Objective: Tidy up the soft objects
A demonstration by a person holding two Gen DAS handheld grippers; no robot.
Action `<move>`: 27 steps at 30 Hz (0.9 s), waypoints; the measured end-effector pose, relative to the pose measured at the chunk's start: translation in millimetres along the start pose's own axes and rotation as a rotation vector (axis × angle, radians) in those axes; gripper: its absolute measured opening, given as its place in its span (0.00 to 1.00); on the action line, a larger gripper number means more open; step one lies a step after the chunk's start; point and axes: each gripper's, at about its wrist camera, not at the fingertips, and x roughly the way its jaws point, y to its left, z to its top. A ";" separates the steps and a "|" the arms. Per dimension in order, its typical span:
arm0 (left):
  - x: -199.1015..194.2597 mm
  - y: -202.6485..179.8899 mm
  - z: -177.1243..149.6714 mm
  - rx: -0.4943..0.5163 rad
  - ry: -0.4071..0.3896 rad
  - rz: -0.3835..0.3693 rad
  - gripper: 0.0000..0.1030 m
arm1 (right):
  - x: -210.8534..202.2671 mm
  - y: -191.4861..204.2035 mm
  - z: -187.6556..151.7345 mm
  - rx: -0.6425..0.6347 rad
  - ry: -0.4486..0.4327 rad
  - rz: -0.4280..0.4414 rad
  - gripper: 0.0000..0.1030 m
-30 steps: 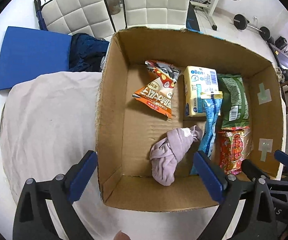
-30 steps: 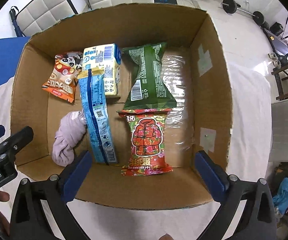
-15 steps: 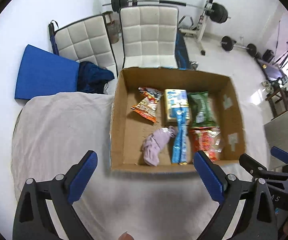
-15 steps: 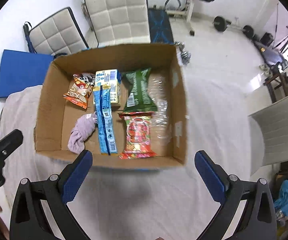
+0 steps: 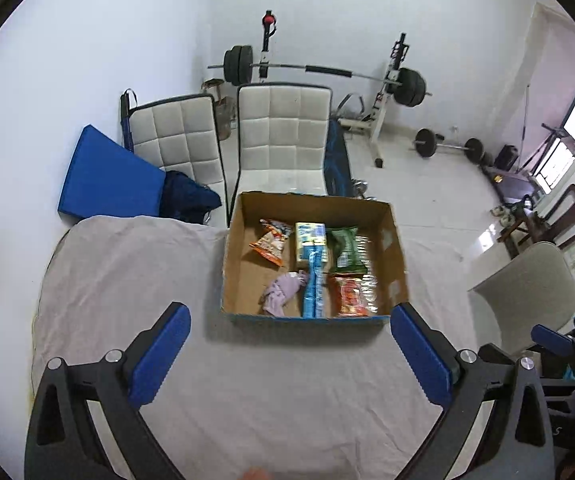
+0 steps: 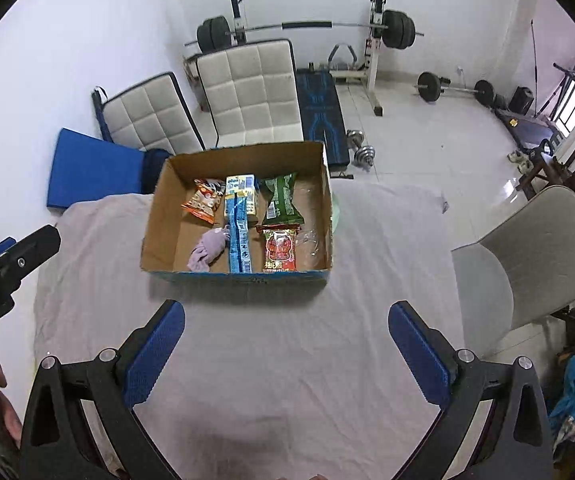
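Observation:
An open cardboard box (image 5: 231,264) (image 6: 157,216) stands on a table under a pale cloth (image 5: 127,280) (image 6: 367,280). Inside lie a lilac cloth (image 5: 281,292) (image 6: 207,248), an orange snack bag (image 5: 269,242) (image 6: 203,200), a yellow-blue carton (image 5: 307,236) (image 6: 243,188), a long blue packet (image 5: 314,284) (image 6: 239,240), a green bag (image 5: 343,250) (image 6: 281,200) and a red bag (image 5: 351,296) (image 6: 279,250). My left gripper (image 5: 287,356) and right gripper (image 6: 285,350) are both open and empty, held high and well back from the box.
Two white quilted chairs (image 5: 279,136) (image 6: 247,88), a blue mat (image 5: 107,176) (image 6: 91,168) and dark clothing (image 5: 187,200) stand behind the table. A grey chair (image 6: 527,256) is at the right. A barbell rack (image 6: 299,28) and weights fill the far room.
Both grippers have pulled up and back from just above the box. The box now looks small and far. Its contents have not moved.

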 end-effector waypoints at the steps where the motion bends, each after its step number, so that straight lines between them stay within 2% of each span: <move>1: -9.0 -2.0 -2.8 0.003 -0.001 0.009 1.00 | -8.2 0.4 -2.1 -0.001 -0.007 0.001 1.00; 9: -52.6 -1.7 -18.1 -0.014 -0.006 -0.010 1.00 | -84.4 3.1 -19.1 -0.004 -0.090 0.046 1.00; 14: -71.9 1.7 -16.8 -0.022 -0.065 0.019 1.00 | -108.8 8.9 -19.1 -0.029 -0.161 0.026 1.00; 20: -78.1 5.7 -11.9 -0.021 -0.111 0.045 1.00 | -120.2 13.2 -9.2 -0.044 -0.212 -0.015 1.00; 27: -68.9 3.5 -11.8 -0.008 -0.098 0.041 1.00 | -111.5 14.1 2.3 -0.046 -0.225 -0.032 1.00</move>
